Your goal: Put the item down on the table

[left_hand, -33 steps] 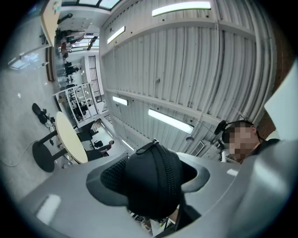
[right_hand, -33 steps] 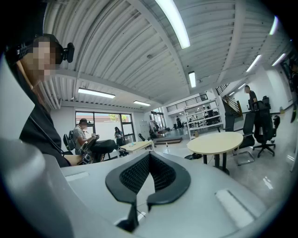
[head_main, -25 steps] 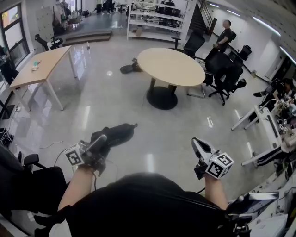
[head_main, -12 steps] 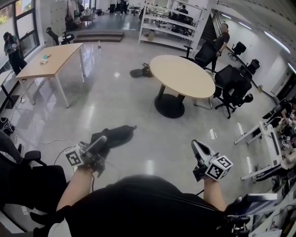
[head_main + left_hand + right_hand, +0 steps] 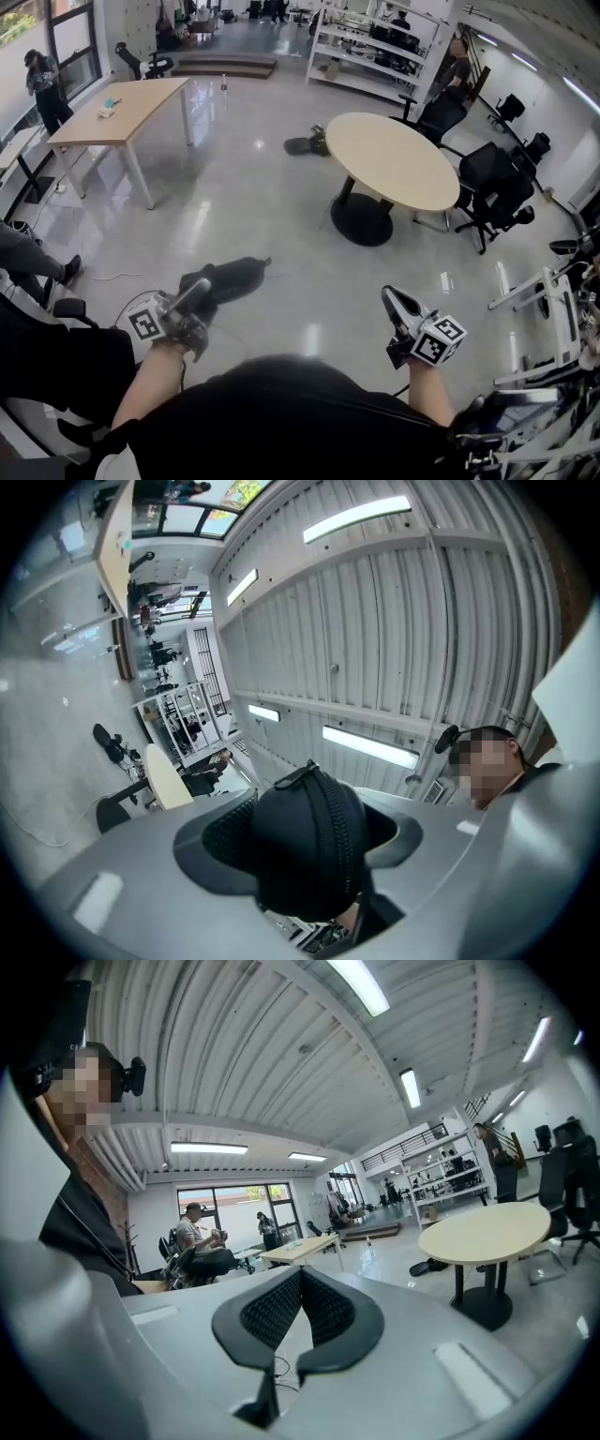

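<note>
Gripping a black zip case [image 5: 309, 855] by one end, the left gripper [image 5: 200, 289] has its jaws clamped on it. The zipper is shut, contents hidden, and the case juts forward above the floor, well apart from the round table [image 5: 394, 159]. Right gripper [image 5: 394, 302] — jaws pressed together, nothing between.

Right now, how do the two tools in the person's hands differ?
The left gripper is clamped on a black zipped pouch; the right gripper holds nothing. The left gripper's jaws stand apart around the pouch; the right gripper's jaws meet at the tips. Both carry a marker cube.
</note>
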### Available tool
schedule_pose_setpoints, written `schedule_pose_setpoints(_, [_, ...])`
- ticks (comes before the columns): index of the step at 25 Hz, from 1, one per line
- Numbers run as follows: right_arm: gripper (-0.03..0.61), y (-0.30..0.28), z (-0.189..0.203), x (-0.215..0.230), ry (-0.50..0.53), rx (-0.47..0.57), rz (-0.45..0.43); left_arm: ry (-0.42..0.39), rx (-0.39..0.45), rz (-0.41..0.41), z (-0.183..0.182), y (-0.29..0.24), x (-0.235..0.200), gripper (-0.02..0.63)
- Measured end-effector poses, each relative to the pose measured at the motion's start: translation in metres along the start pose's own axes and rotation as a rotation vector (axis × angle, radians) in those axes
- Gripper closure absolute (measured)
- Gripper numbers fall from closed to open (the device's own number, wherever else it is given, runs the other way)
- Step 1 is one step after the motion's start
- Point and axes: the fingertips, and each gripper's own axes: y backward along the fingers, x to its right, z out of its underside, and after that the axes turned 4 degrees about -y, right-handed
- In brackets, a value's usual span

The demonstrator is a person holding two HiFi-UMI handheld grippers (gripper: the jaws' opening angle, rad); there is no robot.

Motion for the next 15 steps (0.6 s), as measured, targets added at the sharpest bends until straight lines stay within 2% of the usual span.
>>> schedule_pose_setpoints(5, [0.565, -0.035, -0.017, 0.051, -0.022, -0.006, -0.072, -0.051, 0.010, -0.041, -0.005, -0.038, -0.023, 0.331])
schedule_pose_setpoints(15, [0.565, -0.095, -0.103, 0.186, 0.030, -0.005, -0.226, -0.168, 0.129, -0.084, -0.009, -0.162, -0.077, 0.333])
